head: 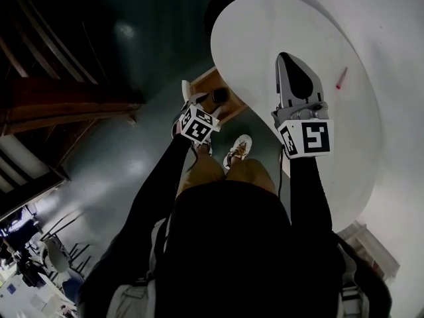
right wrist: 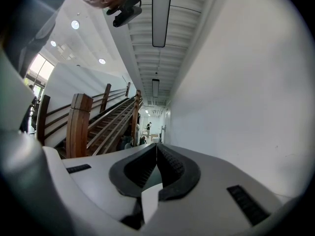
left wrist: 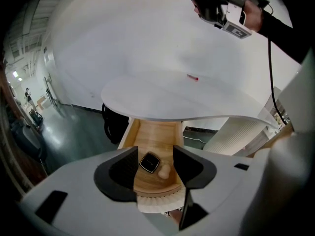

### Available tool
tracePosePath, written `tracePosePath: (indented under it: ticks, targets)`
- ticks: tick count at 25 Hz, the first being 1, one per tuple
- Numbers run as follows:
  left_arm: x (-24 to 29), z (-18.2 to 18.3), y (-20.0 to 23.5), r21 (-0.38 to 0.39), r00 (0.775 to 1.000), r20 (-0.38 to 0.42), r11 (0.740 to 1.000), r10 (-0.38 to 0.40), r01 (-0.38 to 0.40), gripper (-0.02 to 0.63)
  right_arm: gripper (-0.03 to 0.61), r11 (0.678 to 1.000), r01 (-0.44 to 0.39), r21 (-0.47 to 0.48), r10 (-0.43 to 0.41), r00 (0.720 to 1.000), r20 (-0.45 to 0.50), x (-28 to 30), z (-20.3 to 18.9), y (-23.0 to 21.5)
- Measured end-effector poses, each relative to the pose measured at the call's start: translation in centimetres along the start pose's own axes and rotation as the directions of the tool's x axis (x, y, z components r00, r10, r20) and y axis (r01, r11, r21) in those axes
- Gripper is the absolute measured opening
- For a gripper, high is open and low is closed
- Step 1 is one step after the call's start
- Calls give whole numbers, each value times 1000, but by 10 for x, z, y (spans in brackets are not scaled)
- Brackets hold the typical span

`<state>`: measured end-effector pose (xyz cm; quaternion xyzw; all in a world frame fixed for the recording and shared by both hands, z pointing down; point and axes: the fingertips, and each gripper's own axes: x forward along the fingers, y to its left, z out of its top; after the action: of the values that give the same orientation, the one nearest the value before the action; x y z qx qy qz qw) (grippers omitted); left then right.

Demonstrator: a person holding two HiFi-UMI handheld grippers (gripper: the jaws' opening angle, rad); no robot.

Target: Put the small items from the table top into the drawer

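An open wooden drawer (left wrist: 130, 132) juts out from under the white table (left wrist: 162, 97). Inside it lie a black square item (left wrist: 149, 162) and a small beige item (left wrist: 164, 170). My left gripper (left wrist: 155, 156) hovers above the drawer (head: 211, 79) with its jaws open and nothing between them. A red pen (head: 341, 78) rests on the table top (head: 278, 25), and it shows far off in the left gripper view (left wrist: 193, 77). My right gripper (head: 286, 58) hangs over the table to the left of the pen. It is shut and empty, and its tips (right wrist: 156, 146) point up along a wall.
A wooden staircase (head: 66, 105) runs along the left over a dark glossy floor. The person's shoes (head: 238, 148) stand just before the drawer. A white ribbed pedestal (left wrist: 241, 132) holds up the table at the right. A black cable (left wrist: 270, 73) hangs from the right gripper.
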<state>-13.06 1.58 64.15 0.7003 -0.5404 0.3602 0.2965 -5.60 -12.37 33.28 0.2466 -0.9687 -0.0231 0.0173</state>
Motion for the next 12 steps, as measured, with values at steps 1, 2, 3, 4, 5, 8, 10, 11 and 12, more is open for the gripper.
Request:
tracePosePath:
  ticks: [1,2,3,4,5,8,10,11,12]
  targets:
    - [-4,6,2,1,1000,19,1000,6,-6,235,26,1000,3,-1,-3,1000,2,-1,1,0]
    - [-9,15,4,2,999,44,1000,13,-13,236,28,1000,7,-1,-7,1000,4,-1,1,-1]
    - [-15,26,7,3,997,75,1000,22,-22,236,28,1000,11,-1,-11,1000,6,-1,2,-2]
    - [-24,39,10,4,993,112,999,32,-33,236,26,1000,15,-2,-15,1000,8,-2,3,-4]
    - [-33,54,13,5,987,158,999,44,-45,236,28,1000,20,-4,-20,1000,10,-2,5,-5]
    - [-67,105,18,28,945,320,996,68,-81,235,28,999,31,-9,-31,999,24,-6,10,-11]
    - [-95,144,17,74,898,434,991,72,-115,236,28,999,42,-10,-42,998,36,-8,14,-16]
    - [-111,163,16,86,868,492,988,72,-131,235,26,999,49,-10,-48,998,41,-9,15,-18]
    - [-127,182,15,89,833,549,985,73,-145,236,28,998,55,-10,-54,998,45,-10,17,-21]
